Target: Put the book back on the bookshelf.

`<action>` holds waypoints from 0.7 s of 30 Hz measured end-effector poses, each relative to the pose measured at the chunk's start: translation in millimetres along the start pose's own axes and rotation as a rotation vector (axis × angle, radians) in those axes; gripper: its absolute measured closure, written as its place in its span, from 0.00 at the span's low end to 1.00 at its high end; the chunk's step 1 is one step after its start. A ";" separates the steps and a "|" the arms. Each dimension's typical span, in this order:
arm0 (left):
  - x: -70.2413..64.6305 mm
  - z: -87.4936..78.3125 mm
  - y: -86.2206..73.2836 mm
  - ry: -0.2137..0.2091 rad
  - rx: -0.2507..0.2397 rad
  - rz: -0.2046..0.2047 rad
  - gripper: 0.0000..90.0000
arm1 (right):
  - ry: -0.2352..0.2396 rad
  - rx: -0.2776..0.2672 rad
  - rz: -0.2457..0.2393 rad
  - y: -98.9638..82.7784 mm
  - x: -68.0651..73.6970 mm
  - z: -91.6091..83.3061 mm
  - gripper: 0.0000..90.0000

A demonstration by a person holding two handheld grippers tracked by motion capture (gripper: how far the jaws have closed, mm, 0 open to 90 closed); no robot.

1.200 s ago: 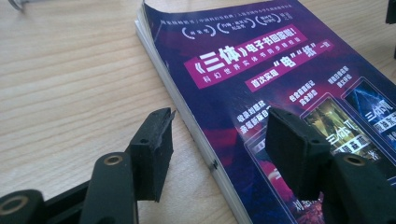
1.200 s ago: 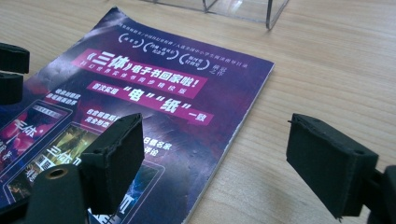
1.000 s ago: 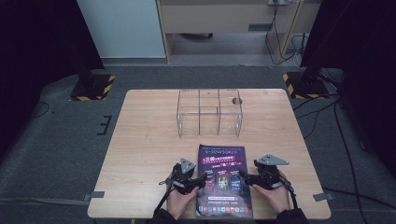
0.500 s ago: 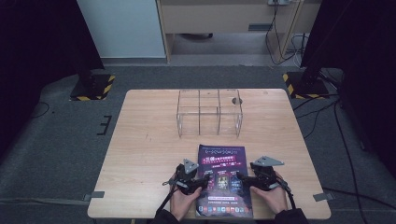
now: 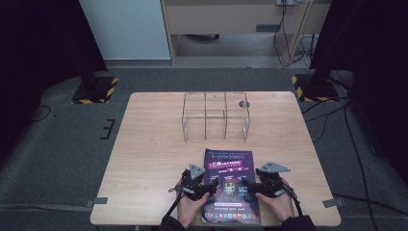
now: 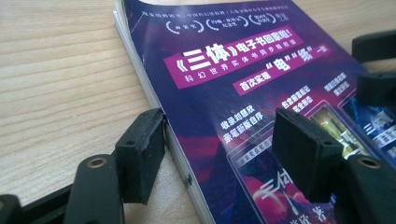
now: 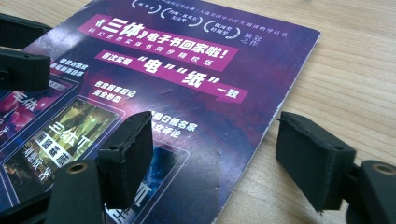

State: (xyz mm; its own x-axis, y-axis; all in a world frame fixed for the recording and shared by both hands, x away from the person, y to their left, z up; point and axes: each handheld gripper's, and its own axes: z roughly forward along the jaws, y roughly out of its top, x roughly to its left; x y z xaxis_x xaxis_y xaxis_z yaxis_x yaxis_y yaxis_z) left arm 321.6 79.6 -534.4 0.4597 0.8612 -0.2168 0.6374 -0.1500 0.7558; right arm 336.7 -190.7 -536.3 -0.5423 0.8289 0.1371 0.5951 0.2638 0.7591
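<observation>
book: purple booklet point(image 5: 230, 185) flat on counter point(image 5: 149, 159), 6 o'clock edge, clear rack point(image 5: 215, 116) at 12
left claw point(image 6: 217, 149): spread astride booklet's left edge, jaws just been opening, not pinching
right claw point(image 7: 215, 154): spread astride right edge, jaws just been closing, not pinching

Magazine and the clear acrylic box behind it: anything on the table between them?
No. In the high view, only bare tabletop separates the magazine from the clear acrylic box.
</observation>
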 end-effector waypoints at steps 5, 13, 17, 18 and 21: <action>2.3 -0.4 -1.2 -0.020 -0.021 -0.051 0.38 | -0.001 -0.003 -0.002 0.5 3.0 1.6 0.33; 6.1 -2.7 -2.8 -0.029 -0.044 -0.107 0.44 | -0.010 -0.001 0.005 1.0 4.3 2.3 0.32; 6.5 -8.0 -2.2 -0.053 -0.081 -0.116 0.46 | -0.006 -0.002 0.002 1.2 3.5 2.6 0.32; 6.3 -9.2 -2.0 -0.064 -0.093 -0.118 0.46 | -0.005 -0.001 0.000 1.2 3.3 2.5 0.32; 6.0 -11.7 -1.6 -0.088 -0.116 -0.117 0.47 | -0.005 -0.001 0.000 1.1 3.2 2.5 0.32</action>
State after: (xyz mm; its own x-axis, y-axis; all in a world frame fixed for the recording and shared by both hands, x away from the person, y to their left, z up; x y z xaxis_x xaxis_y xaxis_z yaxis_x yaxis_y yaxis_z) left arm 316.1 90.7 -529.7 0.4421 0.8231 -0.3566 0.6162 0.0102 0.7876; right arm 337.1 -186.6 -536.6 -0.5393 0.8313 0.1344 0.5945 0.2628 0.7599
